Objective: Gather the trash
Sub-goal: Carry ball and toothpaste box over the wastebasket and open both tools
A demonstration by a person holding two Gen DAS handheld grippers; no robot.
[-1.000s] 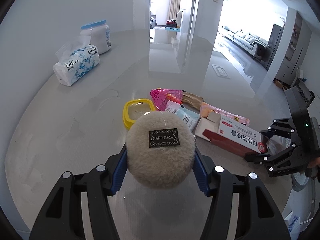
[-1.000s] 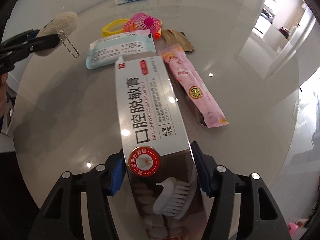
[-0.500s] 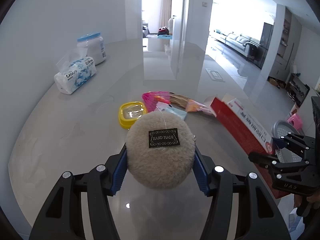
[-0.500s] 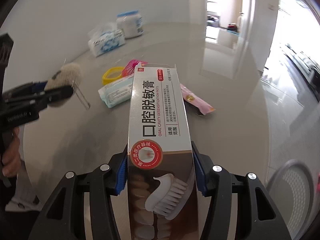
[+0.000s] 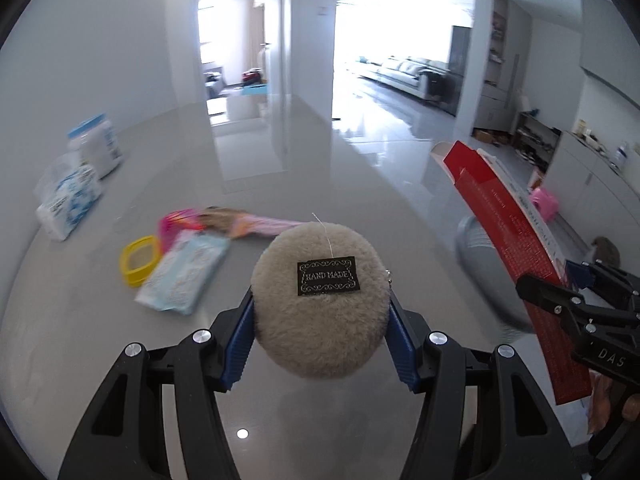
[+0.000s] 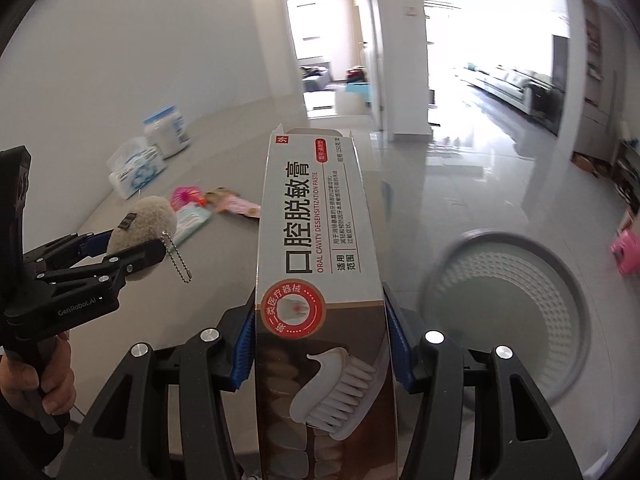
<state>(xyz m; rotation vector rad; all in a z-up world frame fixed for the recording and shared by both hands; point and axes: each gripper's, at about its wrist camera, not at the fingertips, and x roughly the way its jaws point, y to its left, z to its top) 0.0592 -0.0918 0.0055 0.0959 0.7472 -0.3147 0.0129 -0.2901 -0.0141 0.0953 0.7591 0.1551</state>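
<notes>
Toothpaste box (image 6: 320,264) lifted off table, over bin (image 6: 516,312).

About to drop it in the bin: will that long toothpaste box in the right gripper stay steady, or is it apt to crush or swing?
The toothpaste box probably is light and likely empty: its far end flap stands open. Thin card may dent under the right gripper pads, though its sides look straight. Held near one end, with most of its length sticking out, it could swing over the bin.

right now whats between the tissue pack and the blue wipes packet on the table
In the left wrist view, the yellow lid lies on the table between the tissue pack and the blue wipes packet, touching the packet.
</notes>
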